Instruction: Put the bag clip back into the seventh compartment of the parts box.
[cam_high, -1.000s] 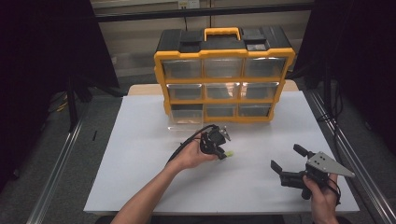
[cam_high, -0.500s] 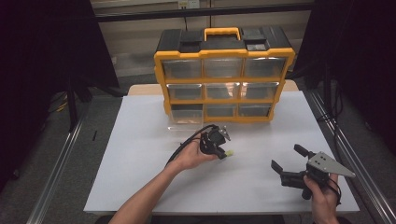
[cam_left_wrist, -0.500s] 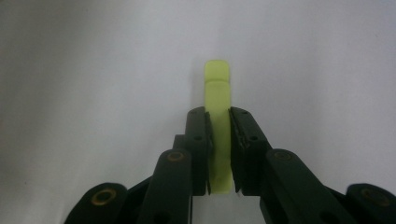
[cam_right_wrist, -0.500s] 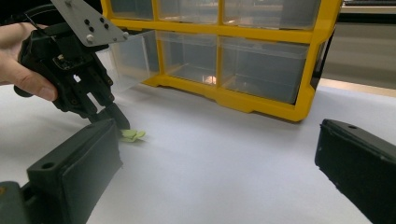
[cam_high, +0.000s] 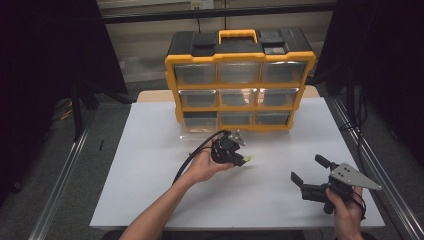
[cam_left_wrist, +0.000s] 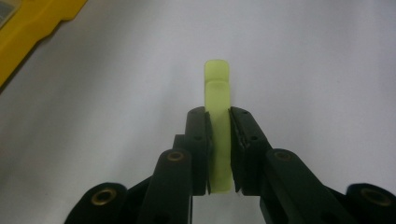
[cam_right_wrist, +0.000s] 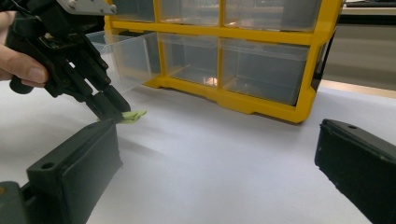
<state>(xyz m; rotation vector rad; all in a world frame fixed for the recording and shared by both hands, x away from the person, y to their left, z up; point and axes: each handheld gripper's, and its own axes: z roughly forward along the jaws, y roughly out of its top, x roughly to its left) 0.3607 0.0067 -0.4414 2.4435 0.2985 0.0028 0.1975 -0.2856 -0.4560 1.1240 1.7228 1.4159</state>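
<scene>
- The white counter (cam_high: 150, 165) carries a yellow-framed organiser cabinet with clear plastic drawers and a black top (cam_high: 240, 80) at its far side; the lowest drawer on the cabinet's left stands pulled out (cam_right_wrist: 123, 58).
- The person's left forearm comes in from the bottom edge and slants up toward the middle of the counter, the left hand (cam_high: 202, 167) wrapped around the gripper's body.
- The left gripper (cam_high: 243, 160) points down and to the right, its tip low over the counter in front of the open drawer.
- The right hand (cam_high: 345, 207) sits near the counter's front right corner and holds the right gripper (cam_high: 309, 169) roughly level, aimed left, jaws spread wide with nothing between them.
- A small flat pale-green plastic strip (cam_left_wrist: 218, 126) is pinched edgewise between the left gripper's jaws, its rounded end sticking out past the tips.
</scene>
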